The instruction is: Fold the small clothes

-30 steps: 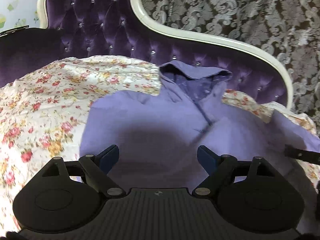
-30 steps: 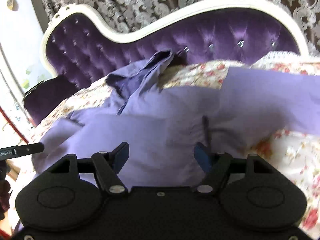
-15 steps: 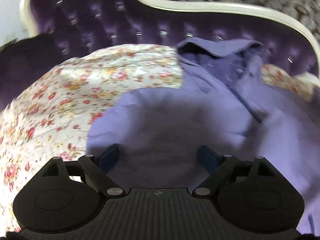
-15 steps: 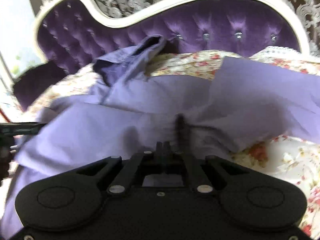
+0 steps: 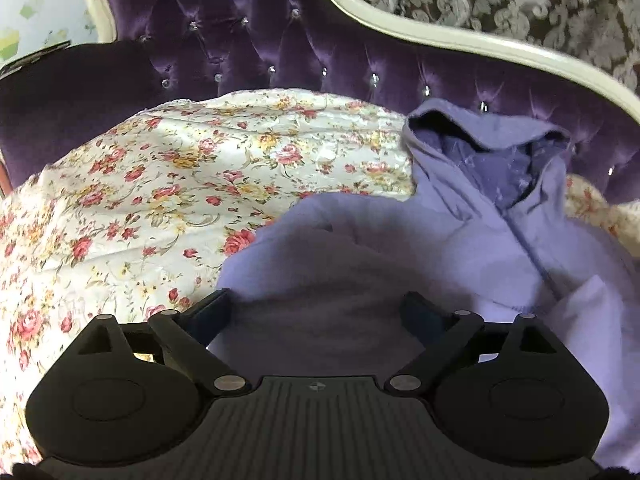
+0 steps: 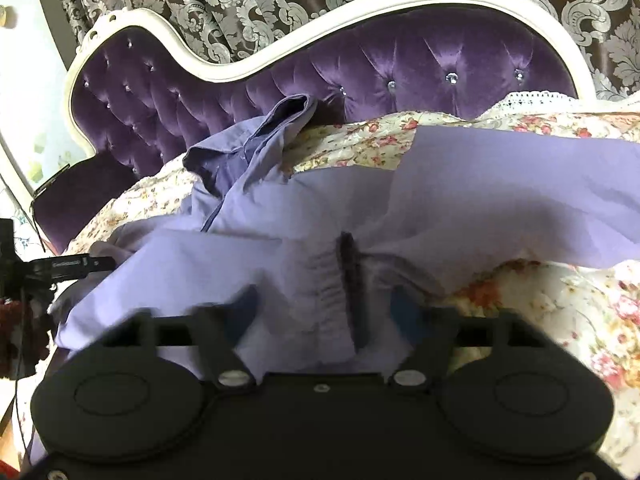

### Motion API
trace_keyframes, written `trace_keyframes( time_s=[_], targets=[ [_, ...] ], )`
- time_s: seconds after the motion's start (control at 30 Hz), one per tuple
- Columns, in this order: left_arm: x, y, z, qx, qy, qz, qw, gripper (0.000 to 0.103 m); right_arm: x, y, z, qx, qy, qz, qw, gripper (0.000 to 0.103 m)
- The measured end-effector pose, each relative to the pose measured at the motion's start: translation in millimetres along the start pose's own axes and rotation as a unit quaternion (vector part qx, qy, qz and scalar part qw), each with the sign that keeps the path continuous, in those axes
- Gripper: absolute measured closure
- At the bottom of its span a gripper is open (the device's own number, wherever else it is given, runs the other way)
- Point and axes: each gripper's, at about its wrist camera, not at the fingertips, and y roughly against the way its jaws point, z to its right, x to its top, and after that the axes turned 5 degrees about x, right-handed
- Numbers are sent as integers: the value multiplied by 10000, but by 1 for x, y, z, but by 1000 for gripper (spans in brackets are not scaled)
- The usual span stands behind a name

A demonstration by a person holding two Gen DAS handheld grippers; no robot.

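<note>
A lilac hooded garment [image 5: 460,248] is seen spread over a floral quilt [image 5: 140,208], its hood [image 5: 492,152] lying at the upper right of the left wrist frame, against the tufted purple headboard [image 5: 280,40]. In the right wrist frame the same garment [image 6: 248,256] fills the centre, its hood [image 6: 260,140] at upper centre-left and a gathered ribbed cuff [image 6: 340,272] just ahead of the tool. The left tool [image 5: 316,312] is held wide over the lilac cloth, its jaws opening, nothing gripped. The right tool [image 6: 324,312] is blurred, its jaws opening, with the bunched cuff fabric lying between them but not pinched. Patterned damask curtains [image 6: 280,0] are seen behind the headboard.
</note>
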Motion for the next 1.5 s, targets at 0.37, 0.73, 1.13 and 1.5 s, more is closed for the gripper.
trace_keyframes(
  time_s=[0.37,0.73,1.13,1.5],
  targets=[
    [-3,28,7,-399,104,174,9990,10,-6,-12,-19,18,329,27,9995,74],
    [-13,8,26,12,-306,-57,9995,9,-24,4,11,-200,9,-482,9986,68],
    [-3,65,39,-621,250,258,9974,6,-22,80,111,-73,-1913,579,9798,25],
    [-36,71,110,-1196,-306,103,9923,6,-23,132,224,-1368,-2858,1525,9361,23]
  ],
)
